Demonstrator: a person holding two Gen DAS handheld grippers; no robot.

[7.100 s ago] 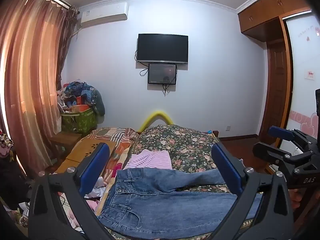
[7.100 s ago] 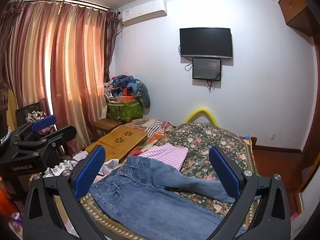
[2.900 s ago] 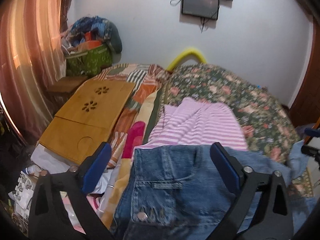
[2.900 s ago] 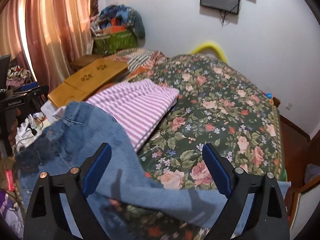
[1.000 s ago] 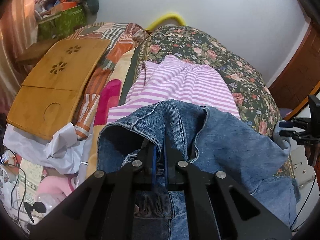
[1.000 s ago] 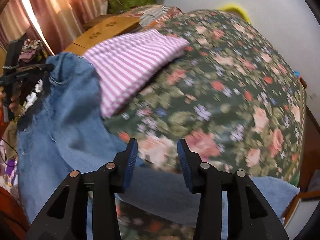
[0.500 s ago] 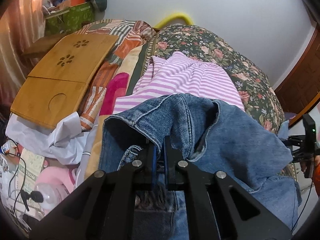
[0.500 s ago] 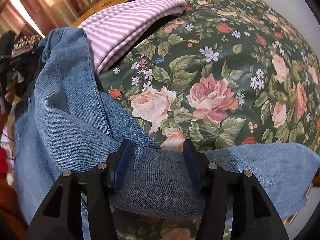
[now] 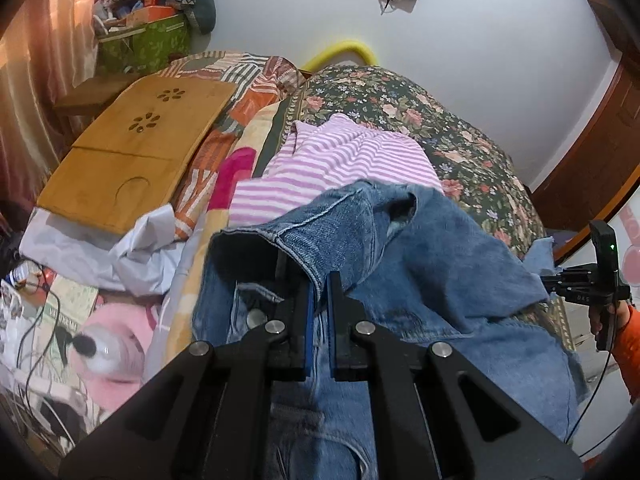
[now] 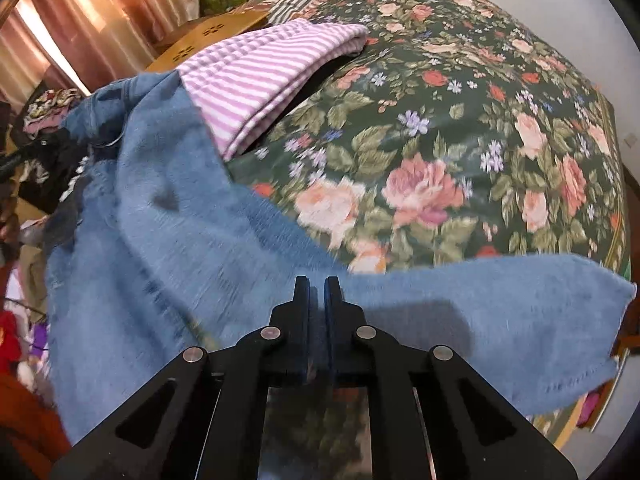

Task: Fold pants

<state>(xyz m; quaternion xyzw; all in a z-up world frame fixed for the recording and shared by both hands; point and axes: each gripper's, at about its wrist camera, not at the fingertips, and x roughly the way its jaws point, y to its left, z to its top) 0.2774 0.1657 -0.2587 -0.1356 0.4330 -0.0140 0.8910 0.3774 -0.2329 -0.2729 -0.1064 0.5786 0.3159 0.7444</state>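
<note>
While the left gripper [image 9: 319, 294] clenched the blue denim pants' [image 9: 420, 264] waistband, the right gripper [image 10: 316, 294] gripped a leg above the floral bedspread [image 10: 460, 128].

Right gripper [image 10: 317, 292] clamped on jeans [image 10: 168, 240] leg; striped top [image 10: 260, 76] lies on floral bedspread [image 10: 460, 128].

We see faded blue denim pants [image 9: 436, 264], coarse and matt, with frayed hems. The pink-striped knit top [image 9: 340, 160] looks soft. A smooth bamboo board [image 9: 136, 152] lies left; the floral bedspread [image 10: 460, 128] shows a slight sheen.
</note>
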